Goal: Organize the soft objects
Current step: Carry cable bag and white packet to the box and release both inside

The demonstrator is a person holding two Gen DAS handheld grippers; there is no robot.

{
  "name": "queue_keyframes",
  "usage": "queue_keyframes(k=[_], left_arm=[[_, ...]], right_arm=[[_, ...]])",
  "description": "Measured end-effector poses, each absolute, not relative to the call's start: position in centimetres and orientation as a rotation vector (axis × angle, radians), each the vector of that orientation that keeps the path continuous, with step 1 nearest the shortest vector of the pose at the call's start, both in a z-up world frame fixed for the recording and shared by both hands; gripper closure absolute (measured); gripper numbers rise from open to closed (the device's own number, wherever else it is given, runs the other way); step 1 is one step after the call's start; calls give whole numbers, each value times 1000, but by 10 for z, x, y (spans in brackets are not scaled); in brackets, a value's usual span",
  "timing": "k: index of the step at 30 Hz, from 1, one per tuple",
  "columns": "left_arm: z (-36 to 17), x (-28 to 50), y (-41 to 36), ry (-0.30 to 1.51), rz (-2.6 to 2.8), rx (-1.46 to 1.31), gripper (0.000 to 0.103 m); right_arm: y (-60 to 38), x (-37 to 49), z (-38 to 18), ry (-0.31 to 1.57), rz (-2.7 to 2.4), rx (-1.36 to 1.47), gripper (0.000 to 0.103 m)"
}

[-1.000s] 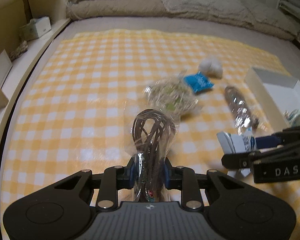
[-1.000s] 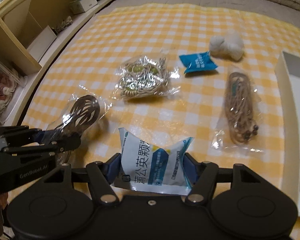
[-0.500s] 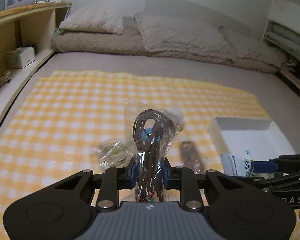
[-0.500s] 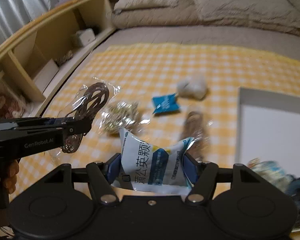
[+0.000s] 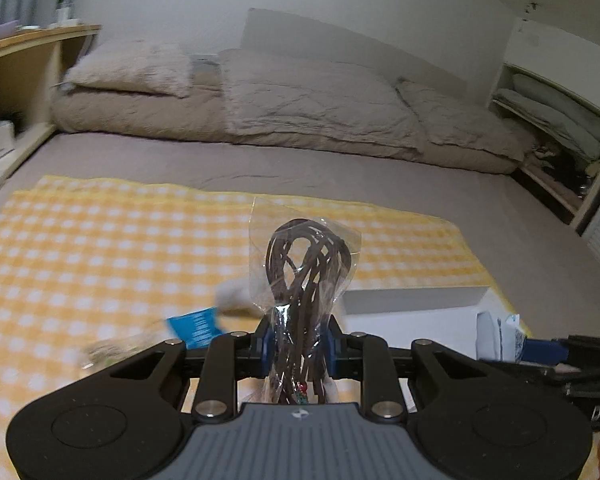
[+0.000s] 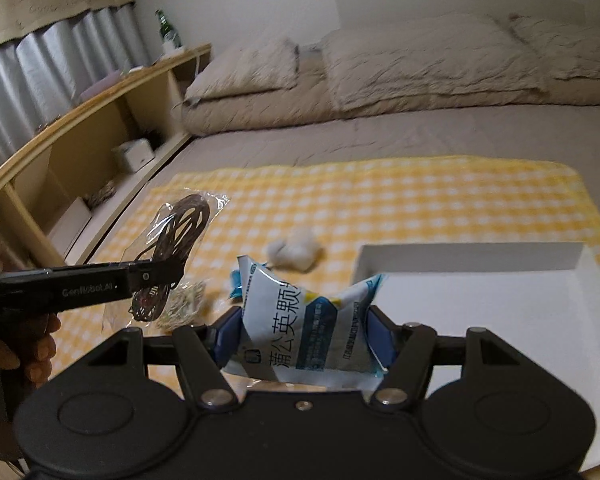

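Soft packets are up off the bed, one per gripper. Left gripper [image 5: 296, 344] is clamped on a clear bag of dark brown cord [image 5: 306, 276], bag standing upright between the blue pads, held in the air above the yellow checked cloth [image 5: 100, 248]. Right gripper [image 6: 302, 340] is pinched on a white-and-blue sachet [image 6: 304, 332] w/ Chinese print, crumpled in the middle, held over the near edge of the white box [image 6: 500, 320].

In the right wrist view the left gripper comes in from the left w/ the cord bag hanging over the cloth – a hand [image 6: 28, 352] wraps its handle.

On the cloth: a white fluffy lump [image 6: 296, 250] just left of the box, a small blue packet [image 5: 196, 326] and a blurred pale bundle [image 6: 182, 308] nearer the camera – can't tell what's in it.
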State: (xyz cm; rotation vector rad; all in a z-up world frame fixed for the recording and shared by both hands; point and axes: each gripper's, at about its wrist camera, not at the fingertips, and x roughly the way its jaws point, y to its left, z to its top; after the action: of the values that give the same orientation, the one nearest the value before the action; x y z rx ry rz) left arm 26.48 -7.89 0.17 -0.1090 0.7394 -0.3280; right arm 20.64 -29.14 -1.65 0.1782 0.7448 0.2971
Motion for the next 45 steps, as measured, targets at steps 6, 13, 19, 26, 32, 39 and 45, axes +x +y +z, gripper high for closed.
queue_keyframes(k=[6, 13, 19, 26, 32, 39, 45], left_arm=[[-3, 283, -143, 708, -504, 10, 77], [-39, 298, -209, 732, -671, 252, 77], [-68, 309, -243, 737, -751, 458, 77], [-89, 332, -263, 688, -775, 464, 54], [-109, 337, -264, 754, -717, 490, 33], [-111, 331, -252, 798, -707, 468, 32], [-102, 321, -244, 827, -703, 397, 26]], right_arm=[[-334, 202, -13, 729, 235, 185, 37], [-378, 194, -16, 719, 162, 179, 36], [-412, 190, -29, 755, 95, 169, 36], [-439, 188, -51, 838, 46, 161, 36], [-447, 187, -58, 862, 37, 147, 36], [-450, 193, -66, 908, 52, 122, 36], [-452, 194, -79, 976, 40, 86, 36]])
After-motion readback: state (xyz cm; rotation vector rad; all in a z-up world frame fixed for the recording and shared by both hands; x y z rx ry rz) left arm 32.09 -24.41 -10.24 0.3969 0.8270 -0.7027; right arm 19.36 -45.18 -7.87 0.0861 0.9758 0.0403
